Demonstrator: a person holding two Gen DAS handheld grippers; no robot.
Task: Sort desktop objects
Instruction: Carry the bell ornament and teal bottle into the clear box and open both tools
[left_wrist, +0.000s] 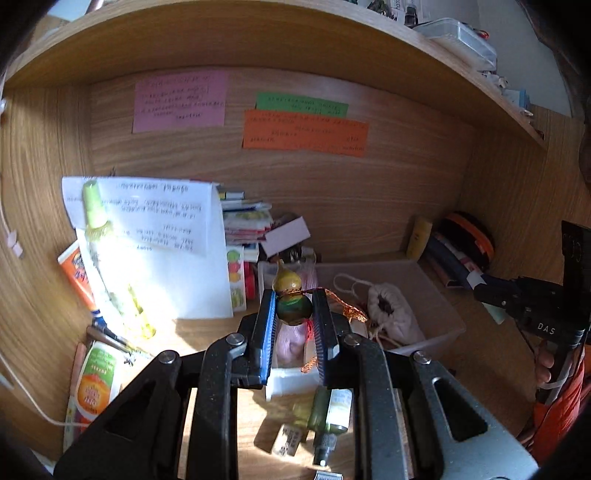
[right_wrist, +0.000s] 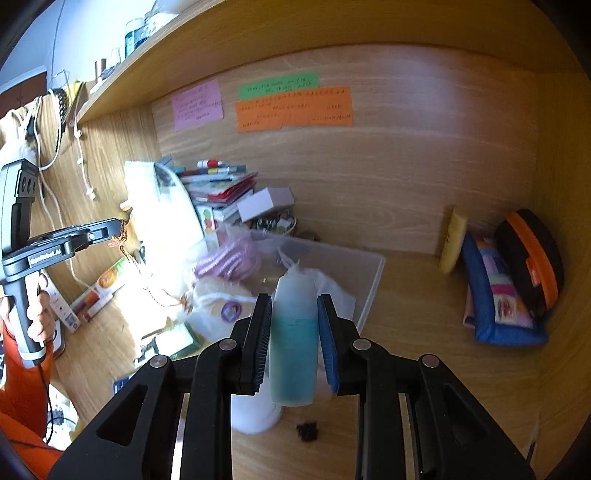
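Observation:
My left gripper (left_wrist: 294, 306) is shut on a small yellow and green gourd ornament (left_wrist: 291, 301) with a gold cord and red tassel, held above the desk just in front of a clear plastic bin (left_wrist: 436, 295). My right gripper (right_wrist: 294, 314) is shut on a translucent bottle with teal liquid (right_wrist: 293, 339), held upright above the desk in front of the same bin (right_wrist: 369, 291). The bin holds a white drawstring pouch (left_wrist: 389, 312) and a purple coiled cord (right_wrist: 225, 264). The left gripper also shows in the right wrist view (right_wrist: 110, 230), the right in the left wrist view (left_wrist: 480, 286).
Wooden desk alcove with a shelf overhead. Books and a white box (left_wrist: 286, 236) stand at the back. A paper sheet (left_wrist: 155, 236), a spray bottle (left_wrist: 110, 258) and tubes lie left. Small bottles (left_wrist: 328, 413) lie under the left gripper. Pouches and a black-orange case (right_wrist: 528, 262) sit right.

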